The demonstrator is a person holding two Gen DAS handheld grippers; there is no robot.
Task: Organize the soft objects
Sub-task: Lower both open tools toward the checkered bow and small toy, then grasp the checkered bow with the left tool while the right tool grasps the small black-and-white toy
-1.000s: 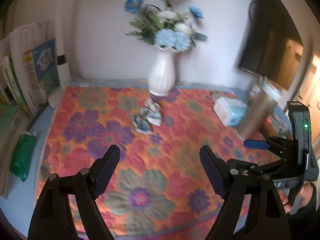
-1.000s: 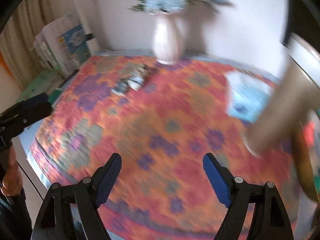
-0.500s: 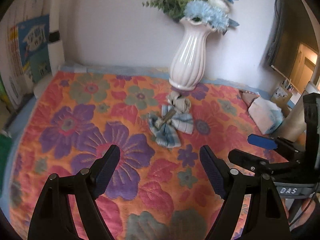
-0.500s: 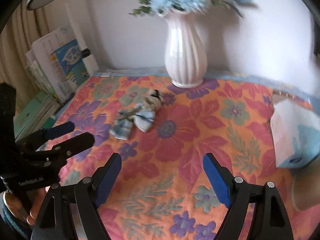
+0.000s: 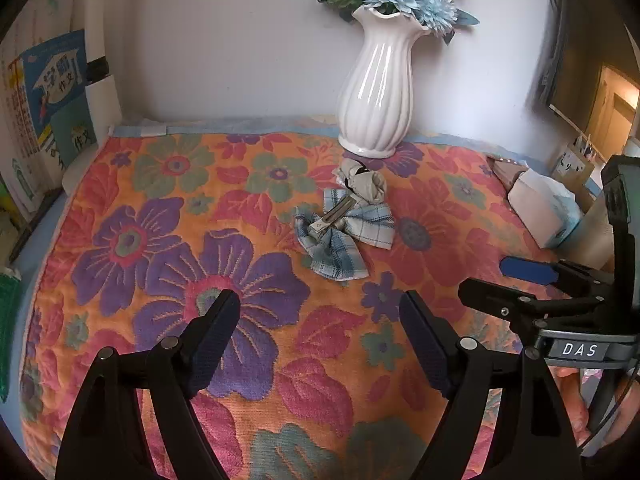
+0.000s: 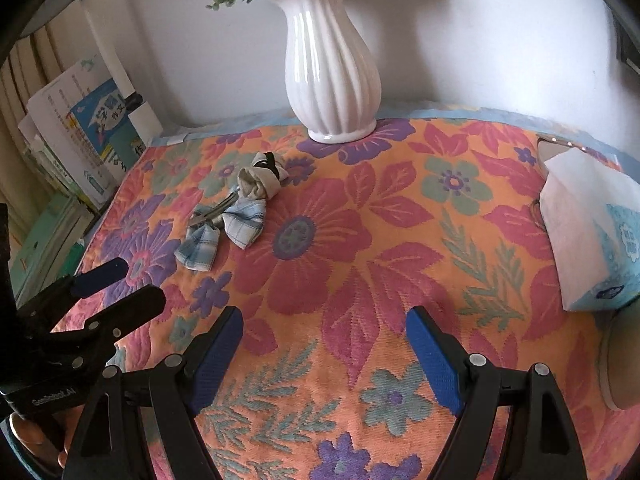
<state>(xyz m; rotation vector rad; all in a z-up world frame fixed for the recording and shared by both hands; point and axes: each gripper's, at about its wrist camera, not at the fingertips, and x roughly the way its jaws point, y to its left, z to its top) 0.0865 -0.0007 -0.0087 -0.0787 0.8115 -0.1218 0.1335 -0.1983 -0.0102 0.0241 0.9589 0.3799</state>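
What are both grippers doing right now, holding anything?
Left gripper: open, holding nothing, above the floral cloth.
Right gripper: open, holding nothing; the plaid hair bow lies untouched ahead.

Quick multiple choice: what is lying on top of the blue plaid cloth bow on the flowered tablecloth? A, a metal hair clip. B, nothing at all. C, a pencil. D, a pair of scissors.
A: a silver metal hair clip lies across the middle of the blue plaid bow, just in front of the white vase.

White vase (image 5: pixel 376 92) on floral cloth (image 5: pixel 160 208); tissue pack (image 6: pixel 592 236), perhaps books (image 5: pixel 44 92).
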